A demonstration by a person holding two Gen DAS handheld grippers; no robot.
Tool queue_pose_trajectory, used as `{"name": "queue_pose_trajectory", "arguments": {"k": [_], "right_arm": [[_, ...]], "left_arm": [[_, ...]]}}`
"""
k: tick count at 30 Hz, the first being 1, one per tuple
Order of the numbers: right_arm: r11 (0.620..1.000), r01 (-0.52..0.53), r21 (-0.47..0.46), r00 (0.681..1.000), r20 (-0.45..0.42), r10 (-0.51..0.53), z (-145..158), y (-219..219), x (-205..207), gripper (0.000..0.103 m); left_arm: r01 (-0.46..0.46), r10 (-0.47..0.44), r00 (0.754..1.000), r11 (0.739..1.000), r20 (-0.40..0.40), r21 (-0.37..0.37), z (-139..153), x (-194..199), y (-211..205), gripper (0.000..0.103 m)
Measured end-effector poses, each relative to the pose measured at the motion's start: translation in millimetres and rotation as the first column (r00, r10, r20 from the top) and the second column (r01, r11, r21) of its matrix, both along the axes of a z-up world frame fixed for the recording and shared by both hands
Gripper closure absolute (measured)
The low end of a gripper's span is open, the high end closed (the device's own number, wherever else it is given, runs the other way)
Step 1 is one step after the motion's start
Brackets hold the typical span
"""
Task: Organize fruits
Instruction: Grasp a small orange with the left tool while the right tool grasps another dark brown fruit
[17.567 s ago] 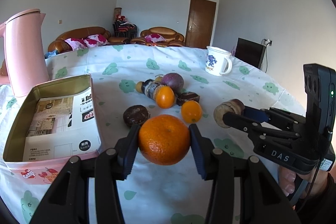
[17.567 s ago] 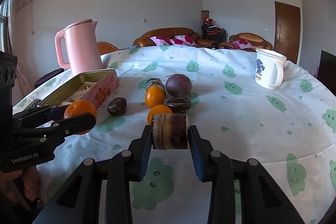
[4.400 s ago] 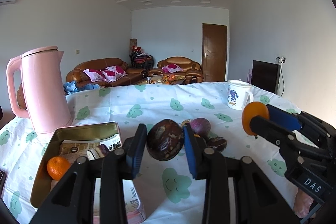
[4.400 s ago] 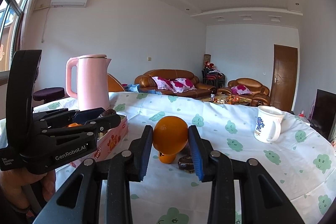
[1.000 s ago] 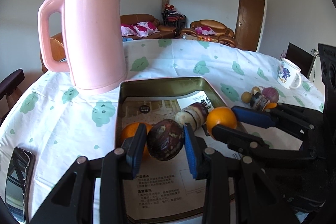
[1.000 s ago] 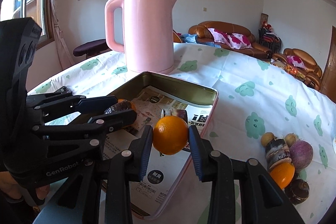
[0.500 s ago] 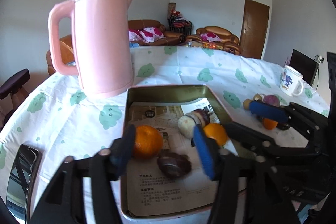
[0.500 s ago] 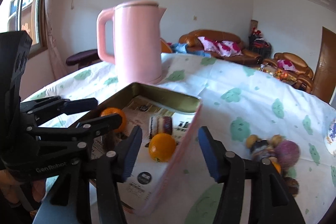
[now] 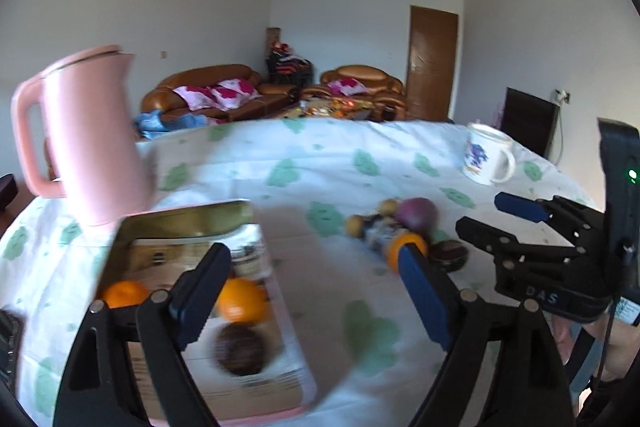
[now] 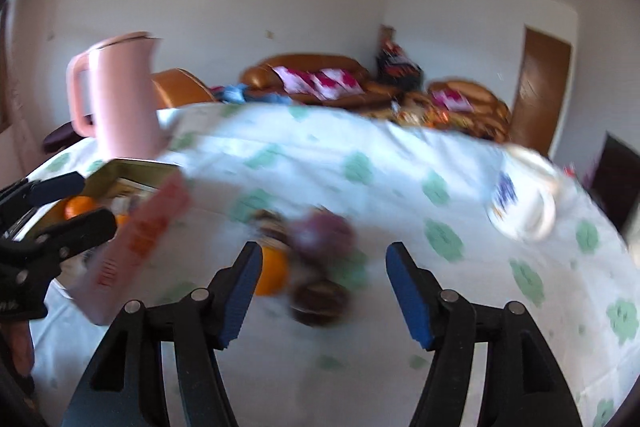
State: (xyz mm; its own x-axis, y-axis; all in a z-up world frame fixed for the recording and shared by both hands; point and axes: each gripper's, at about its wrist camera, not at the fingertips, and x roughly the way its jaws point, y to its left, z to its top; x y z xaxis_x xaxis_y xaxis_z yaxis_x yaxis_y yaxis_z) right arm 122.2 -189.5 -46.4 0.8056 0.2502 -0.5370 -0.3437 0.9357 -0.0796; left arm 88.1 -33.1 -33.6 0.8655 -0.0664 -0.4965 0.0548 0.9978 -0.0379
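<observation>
A gold tin box (image 9: 188,217) lies on the table at the left. In it are two oranges (image 9: 242,299), (image 9: 122,294) and a dark brown fruit (image 9: 240,349). A loose cluster lies to the right: a purple fruit (image 9: 418,211), a small orange (image 9: 400,245), a dark fruit (image 9: 450,254). My left gripper (image 9: 316,291) is open and empty above the box's right edge. My right gripper (image 10: 324,291) is open and empty, facing the blurred cluster: orange (image 10: 274,271), purple fruit (image 10: 324,231), dark fruit (image 10: 318,301).
A pink kettle (image 9: 86,143) stands behind the box. A white mug (image 9: 484,159) stands at the far right of the table. The tablecloth (image 9: 304,163) is white with green prints. Sofas and a door lie beyond.
Both grippers have pulled back and swung right, from over the box toward the loose fruit cluster. Both views are motion-blurred. The dropped fruits stay in the box.
</observation>
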Motion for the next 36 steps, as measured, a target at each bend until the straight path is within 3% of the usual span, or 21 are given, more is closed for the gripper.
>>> {"name": "queue_pose_trajectory", "arguments": {"k": [7, 14, 17, 20, 23, 24, 26, 31, 36], "right_arm": [[0.999, -0.037, 0.000, 0.989, -0.146, 0.036, -18.8, -9.2, 24.2, 0.037], [0.999, -0.054, 0.005, 0.969, -0.240, 0.053, -31.9, -5.3, 33.9, 0.037], [0.998, -0.059, -0.004, 0.965, -0.257, 0.056, -35.4, -2.2, 36.7, 0.037], [0.998, -0.061, -0.015, 0.962, -0.266, 0.054, -37.7, 0.4, 38.2, 0.038], [0.997, -0.073, -0.013, 0.960, -0.272, 0.067, -38.3, 1.0, 37.4, 0.047], [0.997, -0.074, -0.016, 0.960, -0.272, 0.067, -38.4, 1.0, 37.0, 0.054], [0.997, -0.074, -0.021, 0.961, -0.270, 0.065, -38.5, 1.6, 36.9, 0.057], [0.999, -0.051, -0.002, 0.964, -0.261, 0.049, -36.1, -3.9, 37.3, 0.057], [0.999, 0.054, 0.006, 0.972, -0.228, -0.051, -31.0, -18.0, 37.2, 0.057]], "left_arm": [[0.034, -0.033, 0.998, 0.999, -0.052, 0.033, -14.1, 27.0, -31.0, 0.011], [-0.032, 0.033, 0.994, 0.999, -0.104, 0.012, -21.3, 36.3, -11.1, 0.006], [-0.064, 0.060, 0.992, 0.998, -0.109, -0.027, -21.9, 36.4, 3.3, 0.006], [-0.063, 0.062, 0.992, 0.998, -0.107, -0.004, -22.5, 35.7, 3.0, 0.006], [-0.081, 0.082, 0.991, 0.997, -0.109, 0.013, -23.1, 36.9, 7.1, 0.006], [-0.092, 0.092, 0.990, 0.996, -0.110, 0.013, -23.1, 37.5, 10.0, 0.006], [-0.115, 0.116, 0.988, 0.993, -0.101, 0.017, -21.8, 35.9, 11.5, 0.006], [-0.036, 0.039, 0.996, 0.999, -0.081, 0.028, -15.8, 36.9, -13.8, 0.006], [0.035, -0.028, 0.991, 0.998, -0.132, 0.046, -22.9, 55.5, -42.7, 0.006]]}}
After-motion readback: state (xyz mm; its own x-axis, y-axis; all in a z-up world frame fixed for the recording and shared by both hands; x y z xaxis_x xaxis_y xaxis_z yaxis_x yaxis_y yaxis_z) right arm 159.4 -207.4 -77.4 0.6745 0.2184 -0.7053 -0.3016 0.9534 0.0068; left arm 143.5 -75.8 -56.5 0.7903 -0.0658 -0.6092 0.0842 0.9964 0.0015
